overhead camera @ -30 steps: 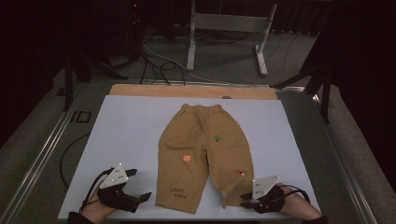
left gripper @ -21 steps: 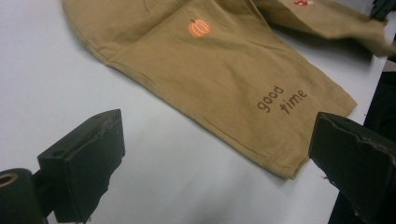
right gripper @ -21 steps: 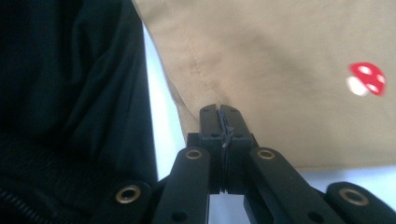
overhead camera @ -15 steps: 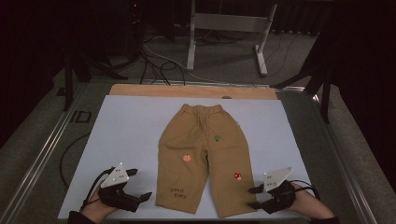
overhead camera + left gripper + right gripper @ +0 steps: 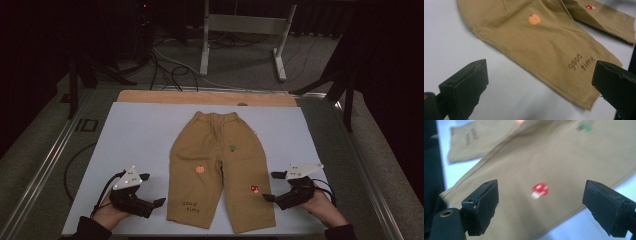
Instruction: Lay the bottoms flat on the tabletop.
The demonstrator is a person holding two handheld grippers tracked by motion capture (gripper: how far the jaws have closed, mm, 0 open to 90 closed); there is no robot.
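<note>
High view shows tan trousers [image 5: 220, 170] spread flat on the pale surface [image 5: 135, 135], waistband at the far end and both leg hems toward the person. The left gripper [image 5: 152, 190] sits just beside the outer edge of the left leg, near the hem printed "good time", apart from the cloth. The right gripper [image 5: 272, 186] hangs just off the outer edge of the right leg, level with the small red mushroom [image 5: 255, 189]; its jaws have just been opening, and nothing is between them.

Left gripper view has the jaws standing wide, with bare surface between them and the hem corner [image 5: 587, 103] close to the right-hand jaw. Right gripper view, somewhat blurred, looks down over the leg with the mushroom [image 5: 539, 190] midway between widely parted jaws, the cloth below them rather than pinched.

The trousers look like soft, light cotton: limp, likely to drape and sag when lifted, and prone to bunching or dragging on the surface rather than sliding as one piece. They are not fragile, and woven cloth should give the pads good friction. A pinch at a hem corner or along a side seam, where the layers are doubled, would probably hold best; a grip on a single top layer risks peeling front from back.
</note>
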